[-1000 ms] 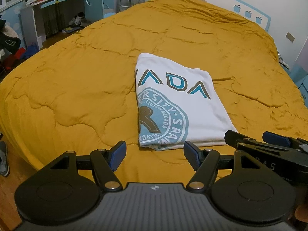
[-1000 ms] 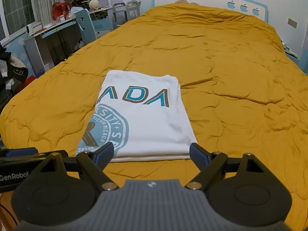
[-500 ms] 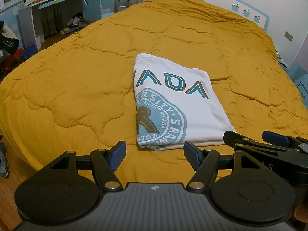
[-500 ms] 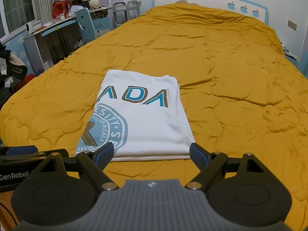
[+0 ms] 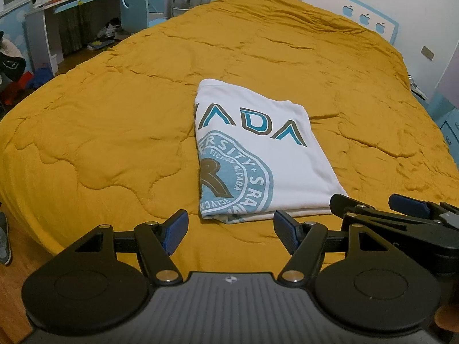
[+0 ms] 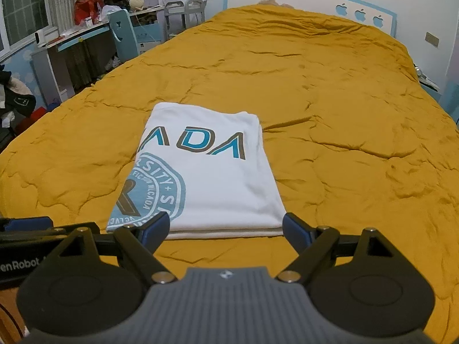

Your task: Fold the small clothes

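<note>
A white T-shirt [image 5: 258,154] with a teal and brown print lies folded into a neat rectangle on the mustard quilt [image 5: 100,120]; the right wrist view shows the same T-shirt [image 6: 218,177] just ahead. My left gripper [image 5: 231,230] hovers open, short of the shirt's near edge, holding nothing. My right gripper [image 6: 225,229] is also open and empty, level with that near edge. In the left wrist view the right gripper [image 5: 378,205] pokes in from the right, beside the shirt's near right corner.
The quilt [image 6: 344,114] covers a large bed with a white and blue headboard [image 6: 315,3] at the far end. A desk [image 6: 71,43], a blue chair [image 6: 123,34] and cluttered shelves stand at the left. Wooden floor and a shoe [image 5: 4,243] lie by the bed's near left corner.
Both grippers have drifted slightly back and up from the shirt, staying open. The folded shirt has not moved.
</note>
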Tool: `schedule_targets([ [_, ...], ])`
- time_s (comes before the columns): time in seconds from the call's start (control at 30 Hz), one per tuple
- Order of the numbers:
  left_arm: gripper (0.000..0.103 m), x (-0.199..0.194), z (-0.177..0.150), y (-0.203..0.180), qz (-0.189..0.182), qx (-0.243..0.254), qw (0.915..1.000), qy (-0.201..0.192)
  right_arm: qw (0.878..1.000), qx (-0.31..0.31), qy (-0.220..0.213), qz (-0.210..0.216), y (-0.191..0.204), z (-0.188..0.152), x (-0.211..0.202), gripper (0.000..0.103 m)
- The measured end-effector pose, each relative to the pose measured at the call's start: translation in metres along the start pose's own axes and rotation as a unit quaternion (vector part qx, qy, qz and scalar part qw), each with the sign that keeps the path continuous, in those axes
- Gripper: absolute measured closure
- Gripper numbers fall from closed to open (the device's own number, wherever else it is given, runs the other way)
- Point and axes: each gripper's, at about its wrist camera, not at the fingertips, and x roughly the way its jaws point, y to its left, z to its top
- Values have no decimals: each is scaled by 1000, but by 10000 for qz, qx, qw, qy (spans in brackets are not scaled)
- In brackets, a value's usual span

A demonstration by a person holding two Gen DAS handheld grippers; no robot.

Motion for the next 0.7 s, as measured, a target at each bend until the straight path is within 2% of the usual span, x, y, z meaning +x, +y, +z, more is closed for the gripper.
schedule_targets([
  [0.4,23,5,-1,2,-102,-104,9998,122,10000,25,52,-18,-2,0,2,21],
  [0.7,21,7,-1,0,-22,-56,9998,181,9999,22,116,-57,-2,-1,3,21],
])
